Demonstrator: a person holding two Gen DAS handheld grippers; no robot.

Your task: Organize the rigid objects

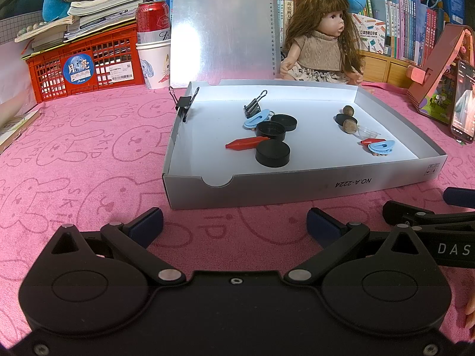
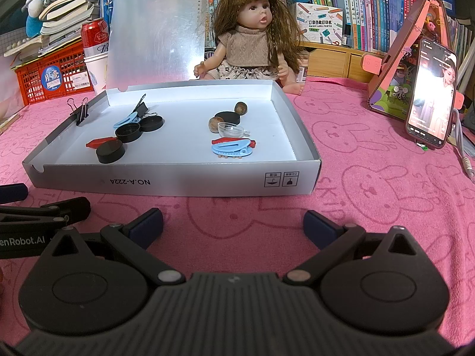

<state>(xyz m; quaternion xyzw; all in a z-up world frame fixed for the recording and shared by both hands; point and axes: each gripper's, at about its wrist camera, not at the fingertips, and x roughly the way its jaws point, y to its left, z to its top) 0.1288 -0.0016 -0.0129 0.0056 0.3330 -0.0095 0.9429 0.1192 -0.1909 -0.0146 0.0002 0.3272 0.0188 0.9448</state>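
Note:
A shallow grey box [image 1: 297,182] [image 2: 178,182] lies on the pink cloth ahead of both grippers. Inside it on the left are three black caps [image 1: 272,153] [image 2: 110,152], a red peg [image 1: 246,142] [image 2: 101,142], a blue hair clip [image 1: 256,119] [image 2: 126,120] and a black binder clip [image 1: 253,105] [image 2: 141,107]. On the right are two brown nuts [image 1: 349,125] [image 2: 214,124], a black cap [image 2: 227,117], a clear small cup [image 2: 231,129], a red peg [image 1: 371,141] and a blue clip [image 1: 381,147] [image 2: 231,149]. Another binder clip [image 1: 184,103] [image 2: 80,112] grips the box's left wall. My left gripper [image 1: 234,225] and right gripper [image 2: 233,224] are open over the cloth, holding nothing.
A doll [image 1: 322,35] [image 2: 252,35] sits behind the box, beside a shiny upright board [image 1: 222,26]. A red crate [image 1: 83,65], a can and a paper cup [image 1: 154,62] stand back left. A phone [image 2: 430,95] leans on a pink stand at the right. Bookshelves fill the background.

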